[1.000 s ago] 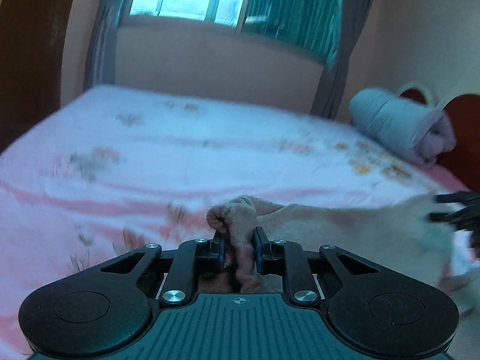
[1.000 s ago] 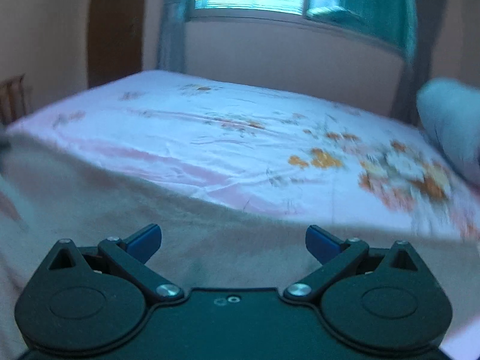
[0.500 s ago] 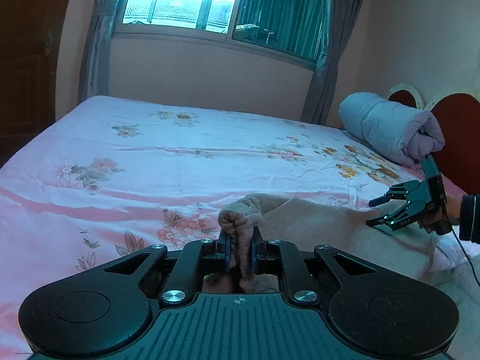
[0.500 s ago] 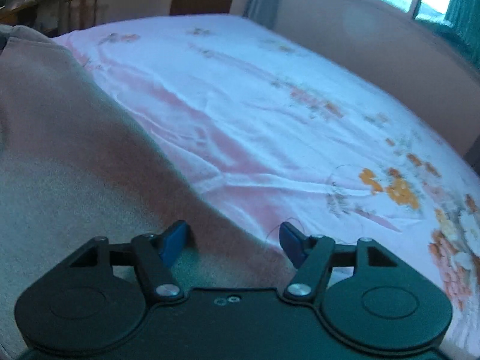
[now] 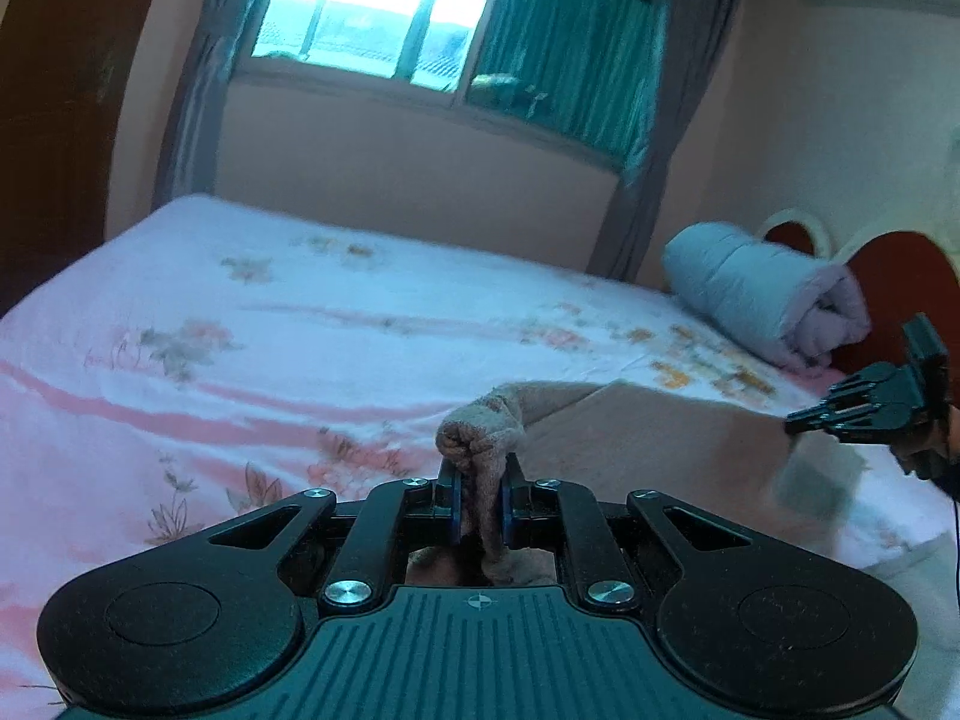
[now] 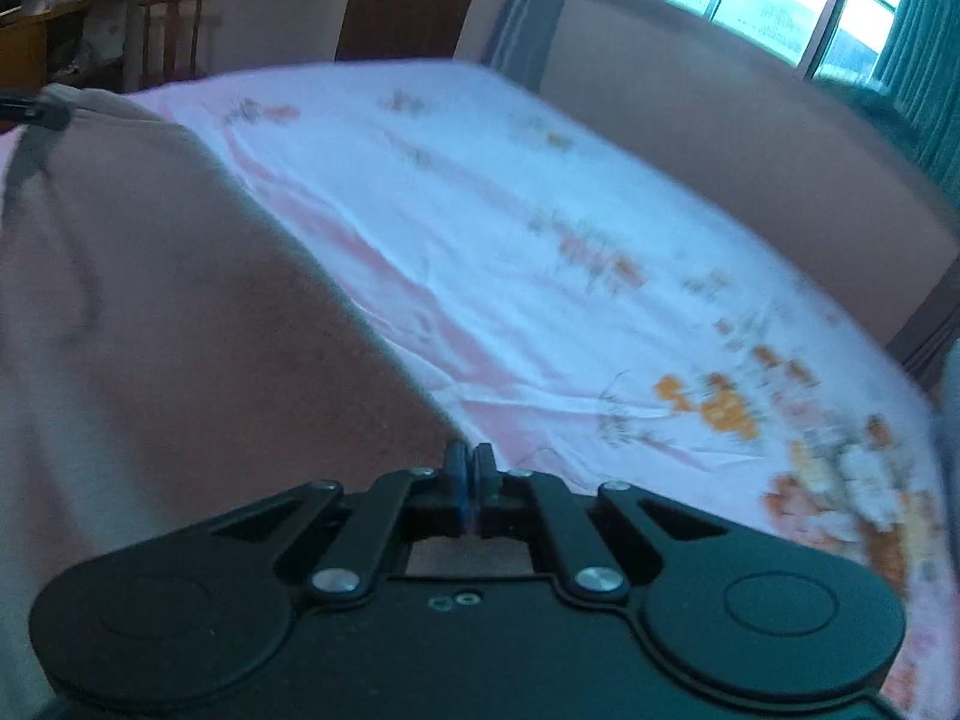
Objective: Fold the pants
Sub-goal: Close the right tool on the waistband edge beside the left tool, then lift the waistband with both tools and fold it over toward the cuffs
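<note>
One rolled quilt (image 5: 762,294) near headboard (image 5: 900,276), beyond pants (image 5: 660,438).

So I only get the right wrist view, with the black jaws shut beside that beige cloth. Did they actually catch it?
Observer: Looks so. In the left wrist view the right gripper has just been closing, and the pants stretch up to its tip.
Operator: And the other end?
Observer: The left gripper pinches a bunched fold of them.
Operator: Anything else around?
Observer: A rolled blanket lies by the headboard.
</note>
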